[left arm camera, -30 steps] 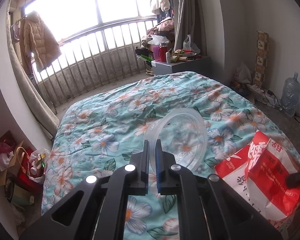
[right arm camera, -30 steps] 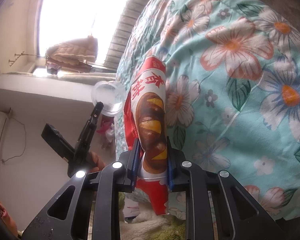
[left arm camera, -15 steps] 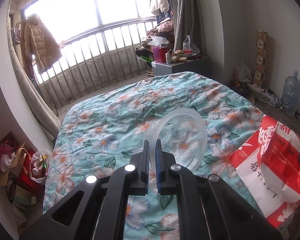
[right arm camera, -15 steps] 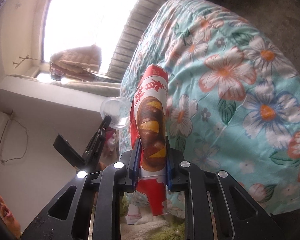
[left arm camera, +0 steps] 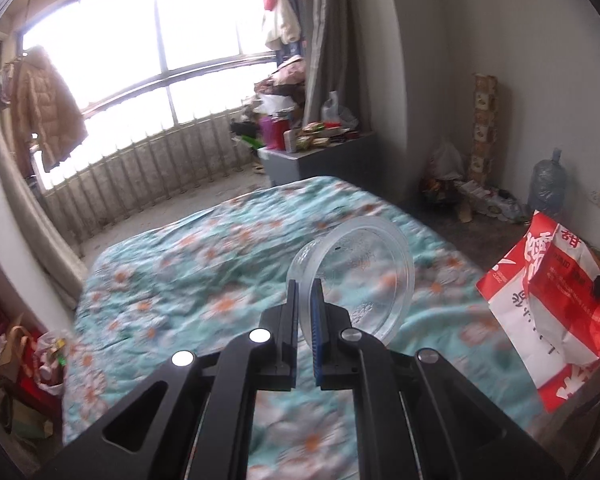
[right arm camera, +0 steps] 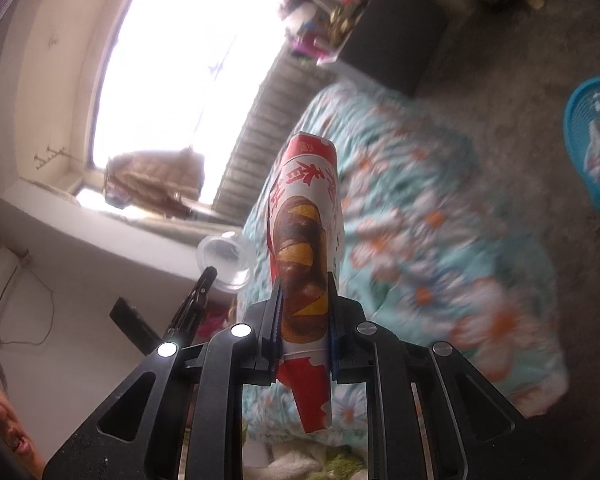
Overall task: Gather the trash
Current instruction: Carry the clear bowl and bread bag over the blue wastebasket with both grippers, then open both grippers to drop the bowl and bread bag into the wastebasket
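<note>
While both hands hang above the bed (left arm camera: 188, 280), the left gripper (left arm camera: 306, 304) pinches the clear lid's (left arm camera: 356, 276) rim, and the right gripper (right arm camera: 304, 300) clamps the upright snack bag (right arm camera: 304, 240); the blue basket (right arm camera: 580, 148) lies beyond the bed, nearer the right.

A turquoise quilted bedspread (left arm camera: 188, 280) is seen, patterned with white and orange flowers. A clear plastic round lid (left arm camera: 360, 276) shows through to that print. A red-and-white printed paper bag (right arm camera: 304, 232) is marked with a brown-and-yellow picture. A bright blue plastic basket (right arm camera: 580, 148) is glimpsed over grey floor.
</note>
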Action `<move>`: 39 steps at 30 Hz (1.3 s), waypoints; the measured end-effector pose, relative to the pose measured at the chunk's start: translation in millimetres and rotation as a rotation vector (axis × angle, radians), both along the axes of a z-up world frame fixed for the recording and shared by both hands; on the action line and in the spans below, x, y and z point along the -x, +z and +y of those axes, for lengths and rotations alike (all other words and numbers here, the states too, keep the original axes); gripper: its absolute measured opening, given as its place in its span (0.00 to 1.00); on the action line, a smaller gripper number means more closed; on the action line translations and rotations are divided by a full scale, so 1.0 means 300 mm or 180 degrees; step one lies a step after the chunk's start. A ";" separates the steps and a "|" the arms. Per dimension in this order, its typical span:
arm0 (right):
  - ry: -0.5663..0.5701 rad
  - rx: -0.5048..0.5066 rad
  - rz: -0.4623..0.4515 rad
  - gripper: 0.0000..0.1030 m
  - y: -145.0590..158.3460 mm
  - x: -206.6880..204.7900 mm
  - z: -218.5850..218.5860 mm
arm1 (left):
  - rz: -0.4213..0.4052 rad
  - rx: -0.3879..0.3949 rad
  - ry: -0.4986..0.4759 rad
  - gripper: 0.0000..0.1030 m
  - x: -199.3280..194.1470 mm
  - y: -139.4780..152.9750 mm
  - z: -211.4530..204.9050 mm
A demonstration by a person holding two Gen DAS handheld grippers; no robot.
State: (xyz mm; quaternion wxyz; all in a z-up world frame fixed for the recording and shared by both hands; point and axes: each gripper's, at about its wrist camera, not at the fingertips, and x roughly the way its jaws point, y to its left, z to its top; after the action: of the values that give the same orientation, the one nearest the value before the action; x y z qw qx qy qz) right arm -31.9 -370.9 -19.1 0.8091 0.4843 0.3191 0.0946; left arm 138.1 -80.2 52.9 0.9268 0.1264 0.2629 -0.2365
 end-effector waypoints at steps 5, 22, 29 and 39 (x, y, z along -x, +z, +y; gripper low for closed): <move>-0.0471 0.0156 -0.0090 0.16 0.050 0.122 -0.171 | 0.0168 0.0129 -0.0506 0.05 -0.010 0.039 -0.228; -0.2069 0.0591 0.0827 0.16 -0.207 0.303 -0.721 | 0.1575 -0.0771 -0.1761 0.05 -0.048 -0.349 -1.303; -0.2208 0.0469 0.1081 0.28 -0.418 0.204 -0.868 | 0.2000 -0.0905 -0.1587 0.19 -0.096 -0.569 -1.587; -0.2349 0.0087 0.1284 0.63 -0.684 0.148 -0.926 | 0.2187 -0.0707 -0.1573 0.58 -0.097 -0.601 -1.622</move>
State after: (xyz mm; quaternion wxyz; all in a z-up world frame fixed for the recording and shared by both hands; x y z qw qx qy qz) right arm -76.5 -648.8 -224.4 0.7164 0.5642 0.2774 -0.3025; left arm 167.3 -566.7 -127.2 0.6819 0.1984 0.5417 -0.4498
